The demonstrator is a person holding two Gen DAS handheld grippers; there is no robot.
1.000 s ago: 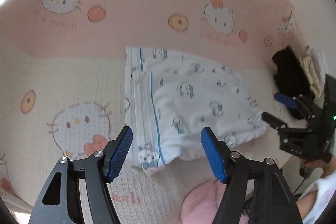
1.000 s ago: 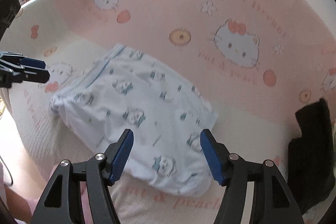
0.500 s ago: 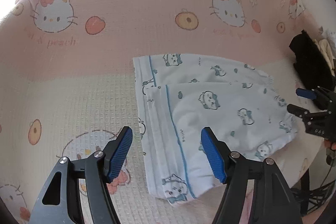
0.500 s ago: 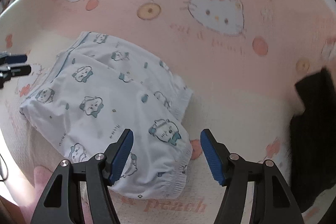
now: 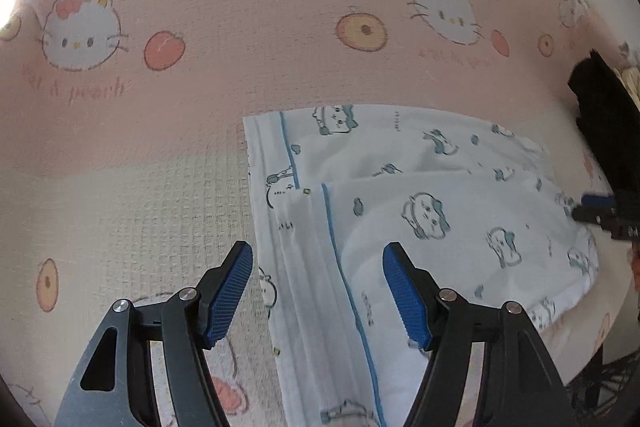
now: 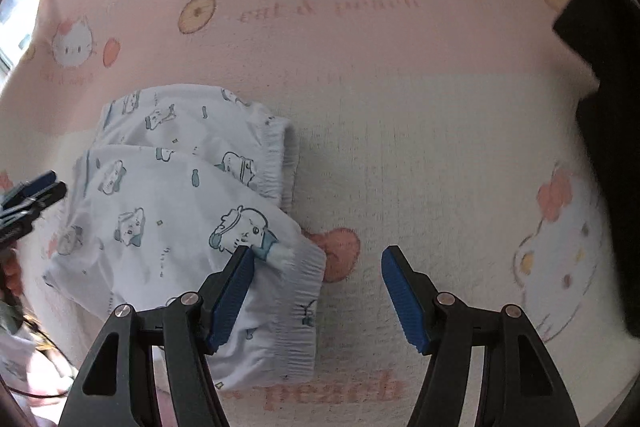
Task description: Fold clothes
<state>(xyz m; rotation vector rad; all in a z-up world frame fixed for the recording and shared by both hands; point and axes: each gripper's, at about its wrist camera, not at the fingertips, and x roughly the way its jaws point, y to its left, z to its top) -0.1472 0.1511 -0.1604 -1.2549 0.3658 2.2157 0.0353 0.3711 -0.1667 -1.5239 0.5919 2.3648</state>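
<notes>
White printed shorts point(image 5: 420, 211) with blue piping lie folded on a pink and cream cartoon-cat blanket point(image 5: 240, 67). In the left wrist view my left gripper point(image 5: 318, 291) is open, low over the hem end, its fingers straddling the striped edge. The right wrist view shows the same shorts point(image 6: 160, 211) from the elastic waistband end. My right gripper point(image 6: 318, 291) is open there, with its left pad over the waistband corner and nothing between the pads. Each gripper's tips show at the edge of the other's view: the right gripper point(image 5: 600, 213) and the left gripper point(image 6: 32, 193).
A black garment point(image 6: 608, 115) lies at the right on the blanket point(image 6: 400, 107), seen also as dark cloth point(image 5: 604, 119) in the left wrist view, with a cream item behind it. Cables point(image 5: 600, 379) hang past the bed's near right edge.
Both grippers have come down closer to the shorts, the left toward the hem end and the right toward the waistband. The shorts lie flatter, with the upper layer folded over.
</notes>
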